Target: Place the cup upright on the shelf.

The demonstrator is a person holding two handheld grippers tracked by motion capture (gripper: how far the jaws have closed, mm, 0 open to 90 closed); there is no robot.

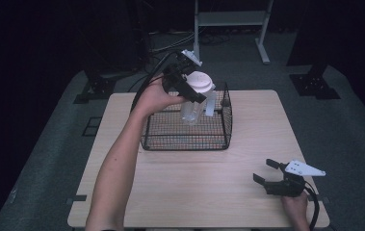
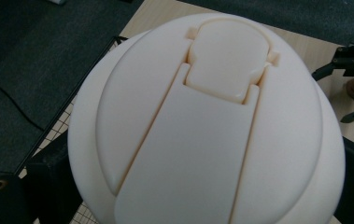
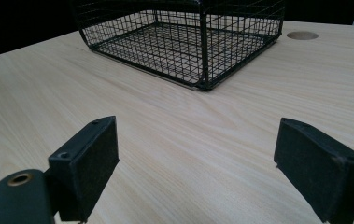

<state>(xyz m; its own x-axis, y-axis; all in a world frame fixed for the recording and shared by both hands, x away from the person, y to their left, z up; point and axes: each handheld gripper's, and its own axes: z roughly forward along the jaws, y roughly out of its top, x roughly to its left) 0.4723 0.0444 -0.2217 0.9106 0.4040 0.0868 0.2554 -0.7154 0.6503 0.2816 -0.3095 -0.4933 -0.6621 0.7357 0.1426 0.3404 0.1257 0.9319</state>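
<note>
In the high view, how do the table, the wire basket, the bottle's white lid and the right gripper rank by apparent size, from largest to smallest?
1. The table.
2. The wire basket.
3. The right gripper and the white lid look roughly alike, and the lid is held higher, nearer the camera, so I leave them unranked.

Bench (image 1: 170, 192): bare wood between you and the wire basket (image 1: 186, 139); you can sweep either claw across it freely. Bare strips also run left and right of the basket.

Wire basket: stands on the far half of the bench, open on top, mesh walls on all sides; entry is from above.

Bottle (image 1: 195, 98): held tilted in your left claw (image 1: 186, 86) over the basket's far side, occupying that part of the opening.

Right claw (image 1: 268, 172): jaws wide apart at the near right corner, bare bench ahead of it up to the basket.
</note>
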